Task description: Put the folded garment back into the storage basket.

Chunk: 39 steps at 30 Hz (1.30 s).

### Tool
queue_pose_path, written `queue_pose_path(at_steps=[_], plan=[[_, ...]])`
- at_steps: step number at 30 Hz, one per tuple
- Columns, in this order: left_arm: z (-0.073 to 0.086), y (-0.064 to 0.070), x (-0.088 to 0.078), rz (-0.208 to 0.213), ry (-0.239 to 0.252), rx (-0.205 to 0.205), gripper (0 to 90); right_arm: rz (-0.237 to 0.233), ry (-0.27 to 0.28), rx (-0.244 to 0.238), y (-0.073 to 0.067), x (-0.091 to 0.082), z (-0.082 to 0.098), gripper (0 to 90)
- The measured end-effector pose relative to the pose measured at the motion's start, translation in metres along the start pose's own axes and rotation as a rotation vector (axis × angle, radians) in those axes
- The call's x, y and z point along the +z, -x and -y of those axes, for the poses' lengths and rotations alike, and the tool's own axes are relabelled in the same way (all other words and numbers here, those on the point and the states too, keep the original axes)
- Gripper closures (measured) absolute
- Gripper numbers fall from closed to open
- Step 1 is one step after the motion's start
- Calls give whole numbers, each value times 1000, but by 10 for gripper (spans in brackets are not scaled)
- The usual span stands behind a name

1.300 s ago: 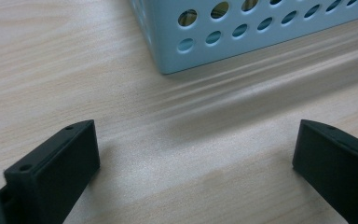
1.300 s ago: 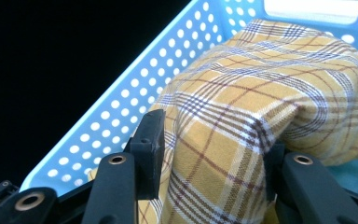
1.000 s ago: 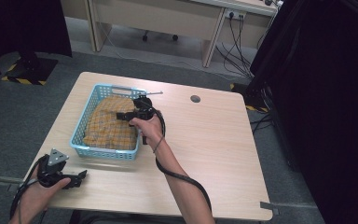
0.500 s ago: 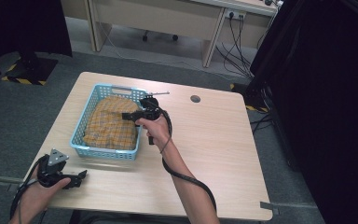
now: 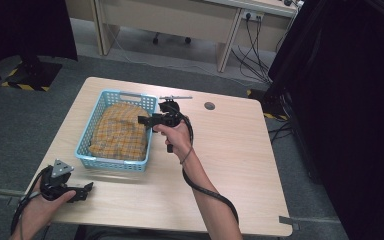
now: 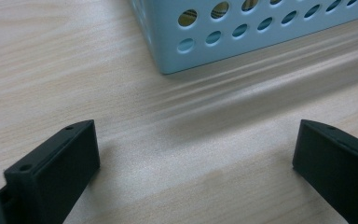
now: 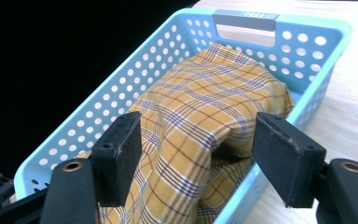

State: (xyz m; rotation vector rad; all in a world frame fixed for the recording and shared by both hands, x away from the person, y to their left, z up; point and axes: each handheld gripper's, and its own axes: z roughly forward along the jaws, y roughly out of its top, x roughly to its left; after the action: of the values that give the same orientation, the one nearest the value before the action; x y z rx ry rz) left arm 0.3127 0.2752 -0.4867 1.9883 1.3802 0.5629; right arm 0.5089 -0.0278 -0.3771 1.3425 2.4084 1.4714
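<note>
- Right gripper (image 5: 145, 120) — held over the right rim of the basket (image 5: 150, 102), jaws pointing across it; the jaws have just been opening and now stand apart, with nothing pressed between the pads.
- Yellow plaid cloth (image 5: 120, 132) — lies bunched inside the light-blue perforated basket, filling most of it; in the right gripper view the cloth (image 7: 200, 121) sits beyond the parted jaws, untouched.
- Left gripper (image 5: 82, 191) — rests near the front left corner of the wooden table (image 5: 240, 165), jaws wide open on bare tabletop, the basket's corner (image 6: 168, 56) just ahead.
</note>
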Motion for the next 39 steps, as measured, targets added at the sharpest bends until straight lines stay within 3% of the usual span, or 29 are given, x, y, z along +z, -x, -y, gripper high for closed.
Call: queue_pose_path(at_steps=[10, 14, 18, 24, 26, 30, 39], plan=[[0, 0, 0, 0, 0, 0, 0, 12, 24, 34, 9, -10, 4, 245], [0, 0, 0, 0, 0, 0, 0, 33, 44, 21, 9, -17, 3, 198], [0, 0, 0, 0, 1, -1, 0, 32, 62, 1, 9, -22, 4, 177], [0, 0, 0, -1, 1, -1, 0, 32, 68, 6, 15, -29, 8, 119], [0, 0, 0, -1, 0, -2, 0, 11, 74, 1, 17, -31, 10, 91], [0, 0, 0, -1, 0, -2, 0, -3, 87, 2, 22, -37, 14, 75], [0, 0, 0, -2, 0, -3, 0, 12, 105, -4, 28, -49, 21, 48]])
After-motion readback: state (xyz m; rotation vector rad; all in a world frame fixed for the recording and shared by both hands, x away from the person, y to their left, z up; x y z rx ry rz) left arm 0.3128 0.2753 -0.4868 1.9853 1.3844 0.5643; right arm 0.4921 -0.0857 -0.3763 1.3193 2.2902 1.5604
